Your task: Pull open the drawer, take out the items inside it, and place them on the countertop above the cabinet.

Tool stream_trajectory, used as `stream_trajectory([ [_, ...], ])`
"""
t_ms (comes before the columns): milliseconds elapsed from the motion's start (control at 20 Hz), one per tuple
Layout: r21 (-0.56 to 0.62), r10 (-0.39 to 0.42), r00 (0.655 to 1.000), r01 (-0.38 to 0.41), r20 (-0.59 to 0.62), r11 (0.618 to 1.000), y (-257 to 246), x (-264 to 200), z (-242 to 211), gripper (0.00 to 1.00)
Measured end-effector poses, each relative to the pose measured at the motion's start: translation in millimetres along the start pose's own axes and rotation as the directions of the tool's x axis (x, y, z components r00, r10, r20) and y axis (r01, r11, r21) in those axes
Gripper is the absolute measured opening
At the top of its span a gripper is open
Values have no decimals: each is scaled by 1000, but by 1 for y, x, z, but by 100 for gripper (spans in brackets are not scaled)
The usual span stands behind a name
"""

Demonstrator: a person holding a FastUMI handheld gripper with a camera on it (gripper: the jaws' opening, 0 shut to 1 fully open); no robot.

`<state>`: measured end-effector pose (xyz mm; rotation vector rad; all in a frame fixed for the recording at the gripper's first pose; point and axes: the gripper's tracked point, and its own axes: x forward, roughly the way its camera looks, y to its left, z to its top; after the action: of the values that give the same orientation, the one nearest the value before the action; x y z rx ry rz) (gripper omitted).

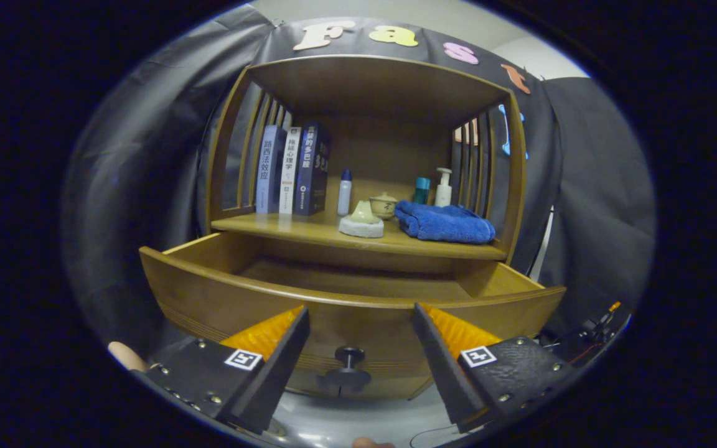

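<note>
Nearest up, the tool [358, 323] sits with its fingers [271, 351] spread wide and nothing between them. Just ahead of them is the drawer [234, 298], pulled out, and its dark knob [348, 367] shows low in the gap between the fingers. What I can see of the drawer's floor looks bare. Right above the drawer is the cabinet's shelf [309, 231], the table here, with a folded blue towel [444, 223], a small pale lidded pot [361, 221], a little cup [384, 205], a few bottles [345, 191] and three books [290, 169] standing on it.
</note>
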<state>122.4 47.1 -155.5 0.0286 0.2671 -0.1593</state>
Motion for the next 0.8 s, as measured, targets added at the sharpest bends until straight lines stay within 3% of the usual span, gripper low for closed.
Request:
stream_trajectory([
  [800,31,-1,1000,1,-1,1000,3,48,12,100],
])
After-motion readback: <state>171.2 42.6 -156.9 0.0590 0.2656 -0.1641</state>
